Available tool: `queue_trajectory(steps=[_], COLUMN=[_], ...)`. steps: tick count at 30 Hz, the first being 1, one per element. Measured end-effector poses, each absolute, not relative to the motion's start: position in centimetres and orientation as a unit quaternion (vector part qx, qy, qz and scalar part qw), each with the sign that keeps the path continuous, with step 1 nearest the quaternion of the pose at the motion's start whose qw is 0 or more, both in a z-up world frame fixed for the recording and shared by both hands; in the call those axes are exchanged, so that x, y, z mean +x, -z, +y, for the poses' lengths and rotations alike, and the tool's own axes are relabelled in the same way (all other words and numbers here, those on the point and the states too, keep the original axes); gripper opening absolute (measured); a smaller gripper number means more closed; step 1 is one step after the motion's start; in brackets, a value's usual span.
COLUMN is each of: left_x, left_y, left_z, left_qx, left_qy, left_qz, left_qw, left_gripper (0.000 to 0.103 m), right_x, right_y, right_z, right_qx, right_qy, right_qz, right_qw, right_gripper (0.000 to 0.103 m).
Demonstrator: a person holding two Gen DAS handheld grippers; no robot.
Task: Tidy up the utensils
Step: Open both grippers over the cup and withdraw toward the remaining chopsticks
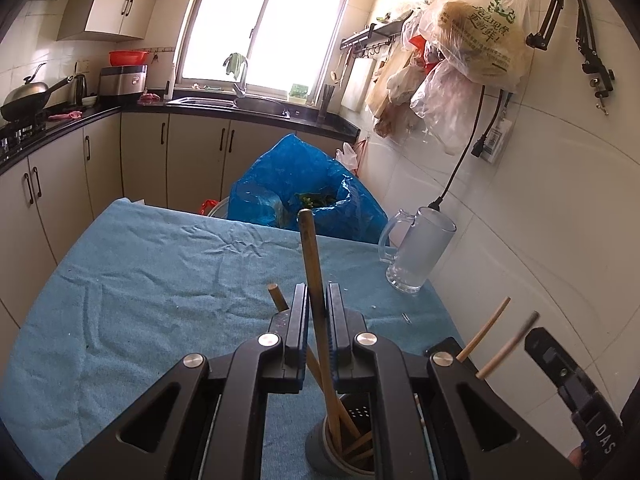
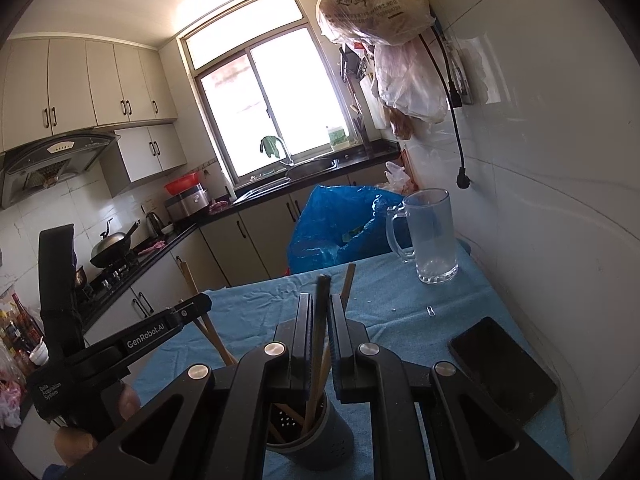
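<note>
A grey perforated utensil holder (image 1: pixel 318 454) (image 2: pixel 338 436) stands on the blue cloth right under both grippers, with several wooden chopsticks leaning in it. My left gripper (image 1: pixel 318 292) is shut on a brown wooden chopstick (image 1: pixel 310 256) that rises above the fingers; its lower end reaches into the holder. My right gripper (image 2: pixel 320 300) is shut on a dark chopstick (image 2: pixel 322 290) that also runs down into the holder. A second wooden chopstick (image 2: pixel 349 282) sticks up just behind it. The left gripper (image 2: pixel 196 310) shows at the left of the right wrist view, held by a hand (image 2: pixel 126 402).
A clear glass mug (image 1: pixel 416 248) (image 2: pixel 434 236) stands at the table's far right by the tiled wall. A black phone (image 2: pixel 504 368) lies on the cloth at the right. A blue plastic bag (image 1: pixel 304 184) sits beyond the table's far edge. Kitchen counters run along the left and back.
</note>
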State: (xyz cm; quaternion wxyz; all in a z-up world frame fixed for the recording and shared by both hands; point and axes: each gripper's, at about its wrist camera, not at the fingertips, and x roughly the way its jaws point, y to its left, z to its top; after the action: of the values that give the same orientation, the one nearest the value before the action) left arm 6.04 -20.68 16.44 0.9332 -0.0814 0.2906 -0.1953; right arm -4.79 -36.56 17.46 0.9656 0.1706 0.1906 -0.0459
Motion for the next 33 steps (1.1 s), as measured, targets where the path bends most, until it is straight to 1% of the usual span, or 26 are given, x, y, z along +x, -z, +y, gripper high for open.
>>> queue_trajectory(steps=[8,10,12,13,14,15,16,17,18,19,20,21,23,24,25,26,27,31,33], left_x=[5.6,5.2,4.8,4.4,4.1,3.7,3.4,3.0,2.6,2.0,1.7,1.3,0.1,-0.4,-0.8,-1.2,-1.6,-2.6,-3.0], left_y=[-16.7,-16.9,-17.0,-17.2,-17.4,-17.6,-17.8,-18.0,-18.0,-18.2,-18.3,-18.4,-18.5,-18.6,-18.6,-18.5,-18.3,-16.9,-15.8], left_z=[-20.7,-20.6,-20.4,-20.3,-20.1,-19.9,-19.8,-19.5,-19.3,-18.9,-18.7,-18.3,-17.2,-16.6,-16.0,-15.2,-14.3,-10.2,-8.1], left_qx=[-0.080,-0.080,-0.080,-0.080,-0.079,-0.077,-0.076,-0.075,-0.075,-0.075,-0.074,-0.072,-0.067,-0.064,-0.062,-0.062,-0.063,-0.072,-0.072], left_qy=[0.196,0.195,0.193,0.191,0.190,0.189,0.189,0.189,0.189,0.187,0.184,0.178,0.161,0.155,0.151,0.147,0.142,0.115,0.095], left_qz=[0.291,0.290,0.285,0.281,0.277,0.276,0.275,0.275,0.275,0.274,0.274,0.272,0.266,0.266,0.267,0.271,0.277,0.311,0.330], left_qw=[0.933,0.934,0.935,0.937,0.939,0.939,0.940,0.940,0.940,0.940,0.941,0.943,0.948,0.949,0.950,0.949,0.948,0.940,0.936], left_gripper=[0.008,0.014,0.029,0.032,0.035,0.035,0.035,0.038,0.045,0.050,0.062,0.073,0.080,0.083,0.085,0.089,0.091,0.095,0.095], right_x=[-6.3,-6.7,-7.1,-7.4,-7.6,-8.1,-8.4,-8.7,-9.0,-9.4,-9.8,-10.1,-11.1,-11.7,-12.0,-12.4,-12.8,-13.3,-13.3], right_y=[-18.7,-19.0,-19.2,-19.3,-19.5,-19.6,-19.8,-19.9,-20.0,-20.0,-20.0,-20.1,-20.1,-20.0,-20.0,-19.8,-19.6,-18.4,-17.6], right_z=[-36.4,-36.4,-36.3,-36.3,-36.3,-36.3,-36.3,-36.4,-36.3,-36.4,-36.4,-36.5,-36.7,-36.8,-36.9,-37.0,-37.0,-36.8,-36.3], right_qx=[0.167,0.167,0.166,0.166,0.166,0.166,0.167,0.167,0.167,0.166,0.167,0.168,0.168,0.166,0.166,0.165,0.166,0.168,0.163], right_qy=[0.046,0.047,0.048,0.049,0.050,0.053,0.056,0.059,0.061,0.065,0.070,0.074,0.086,0.093,0.100,0.106,0.108,0.103,0.100], right_qz=[0.175,0.171,0.168,0.167,0.166,0.163,0.162,0.160,0.160,0.160,0.159,0.158,0.151,0.149,0.150,0.152,0.157,0.190,0.208], right_qw=[0.969,0.970,0.970,0.971,0.971,0.971,0.971,0.971,0.971,0.971,0.971,0.970,0.970,0.970,0.970,0.969,0.968,0.962,0.959], right_gripper=[0.009,0.009,0.010,0.012,0.018,0.021,0.026,0.030,0.032,0.040,0.052,0.059,0.081,0.085,0.093,0.096,0.096,0.101,0.101])
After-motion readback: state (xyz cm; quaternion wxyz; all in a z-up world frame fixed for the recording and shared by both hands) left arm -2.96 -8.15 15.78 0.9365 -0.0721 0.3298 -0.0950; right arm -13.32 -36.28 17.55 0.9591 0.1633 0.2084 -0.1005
